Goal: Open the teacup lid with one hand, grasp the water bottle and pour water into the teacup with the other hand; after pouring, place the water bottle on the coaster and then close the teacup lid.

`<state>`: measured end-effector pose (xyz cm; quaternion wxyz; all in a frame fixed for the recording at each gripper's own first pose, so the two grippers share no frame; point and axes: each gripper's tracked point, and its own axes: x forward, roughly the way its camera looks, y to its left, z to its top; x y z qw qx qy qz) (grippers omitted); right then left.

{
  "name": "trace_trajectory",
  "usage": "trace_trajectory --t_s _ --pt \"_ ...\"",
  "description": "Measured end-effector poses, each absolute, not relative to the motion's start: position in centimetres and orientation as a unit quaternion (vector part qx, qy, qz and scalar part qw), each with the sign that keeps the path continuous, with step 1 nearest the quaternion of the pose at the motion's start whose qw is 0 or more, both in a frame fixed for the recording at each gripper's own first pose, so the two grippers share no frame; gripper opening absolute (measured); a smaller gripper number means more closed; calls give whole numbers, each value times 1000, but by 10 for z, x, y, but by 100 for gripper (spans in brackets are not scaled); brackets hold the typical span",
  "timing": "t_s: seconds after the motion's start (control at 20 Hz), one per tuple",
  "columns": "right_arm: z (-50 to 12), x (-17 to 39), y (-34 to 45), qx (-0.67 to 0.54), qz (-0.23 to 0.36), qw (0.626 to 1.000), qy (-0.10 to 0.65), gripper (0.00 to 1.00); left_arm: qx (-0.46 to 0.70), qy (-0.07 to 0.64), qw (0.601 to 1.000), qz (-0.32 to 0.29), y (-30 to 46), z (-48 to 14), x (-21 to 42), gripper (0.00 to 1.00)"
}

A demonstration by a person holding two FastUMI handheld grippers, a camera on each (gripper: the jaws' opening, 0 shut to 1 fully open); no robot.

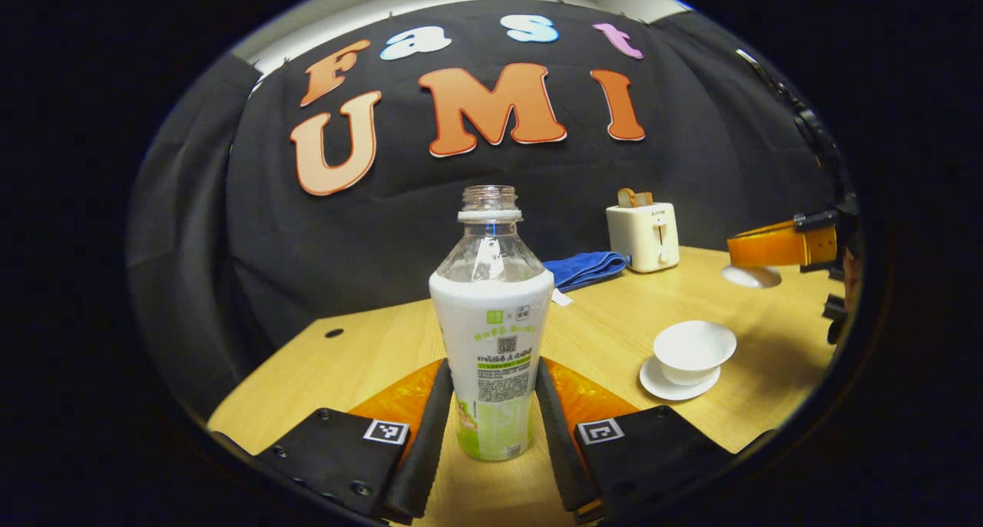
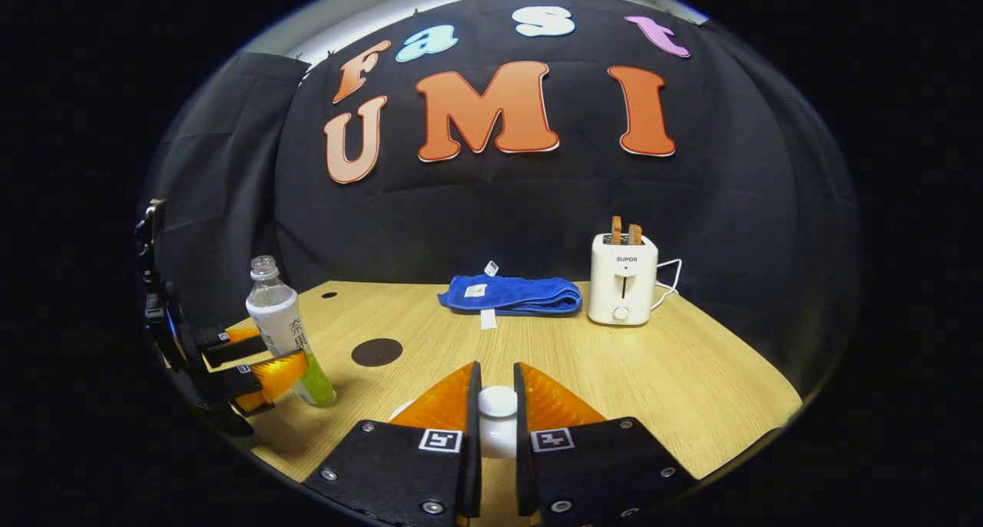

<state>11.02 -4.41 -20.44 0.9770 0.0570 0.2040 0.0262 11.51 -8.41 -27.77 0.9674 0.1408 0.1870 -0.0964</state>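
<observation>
So, bottom centre of the left gripper view: my left tool (image 1: 491, 404) has a finger on each side of the water bottle (image 1: 491, 319), right up against the label. I can't tell if they're actually squeezing yet. The bottle is upright on the table (image 1: 369, 358) with no cap on. Further right sits the open teacup (image 1: 693, 350) on its saucer (image 1: 676, 385).

In the right gripper view, bottom centre, my right tool (image 2: 498, 419) is clamped on the white lid (image 2: 498, 404). Mid-left there's the dark coaster (image 2: 376, 352); blue towel (image 2: 511, 294) and toaster (image 2: 623, 279) are at the back.

My worry: a loose grip on that slick label means the bottle slides or tips when lifted, and with no cap, water goes everywhere. The lid's knob is small too, so it could twist out.
</observation>
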Motion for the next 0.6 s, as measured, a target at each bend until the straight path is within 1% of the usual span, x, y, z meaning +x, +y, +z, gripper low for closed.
trace_trajectory --t_s 0.3,0.35,0.4,0.45,0.6 --pt "-201 101 -68 56 8 978 199 18 303 168 932 -110 -94 -274 119 63" --pt "-200 100 -71 55 5 979 198 18 323 166 924 -116 -98 -276 120 65" --pt "-199 98 -74 55 2 979 198 18 344 165 917 -120 -101 -278 120 63" --pt "-198 97 -76 56 1 979 196 18 363 163 909 -125 -103 -280 120 65" --pt "-196 94 -85 56 -6 979 194 18 418 158 884 -140 -110 -287 118 65"
